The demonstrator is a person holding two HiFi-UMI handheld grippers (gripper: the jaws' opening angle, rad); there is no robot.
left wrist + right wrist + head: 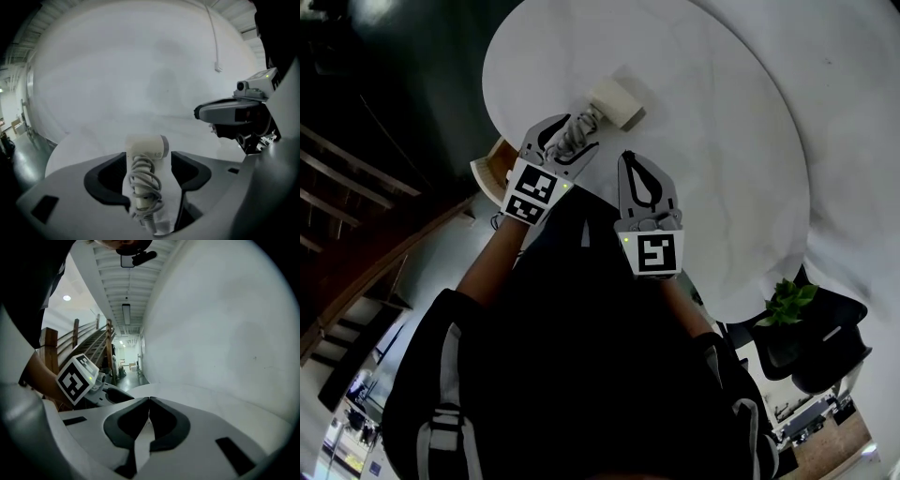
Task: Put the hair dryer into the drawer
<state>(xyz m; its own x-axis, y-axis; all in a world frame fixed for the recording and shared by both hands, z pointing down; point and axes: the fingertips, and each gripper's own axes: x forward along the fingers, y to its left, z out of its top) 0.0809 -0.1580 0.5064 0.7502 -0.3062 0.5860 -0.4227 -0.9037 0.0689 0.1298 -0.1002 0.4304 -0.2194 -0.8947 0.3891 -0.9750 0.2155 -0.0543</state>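
Now | left gripper [149, 157] jaws apart round hair dryer [147, 145] (own view: wrapped cord [143, 180]) | right gripper [149, 399] jaws together

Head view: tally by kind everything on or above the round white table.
hair dryer: 1
grippers: 2, the left gripper and the right gripper
Total: 3

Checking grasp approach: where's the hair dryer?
The hair dryer lies on the white table, upper centre of the head view, cord-wrapped handle between the open jaws of the left gripper.
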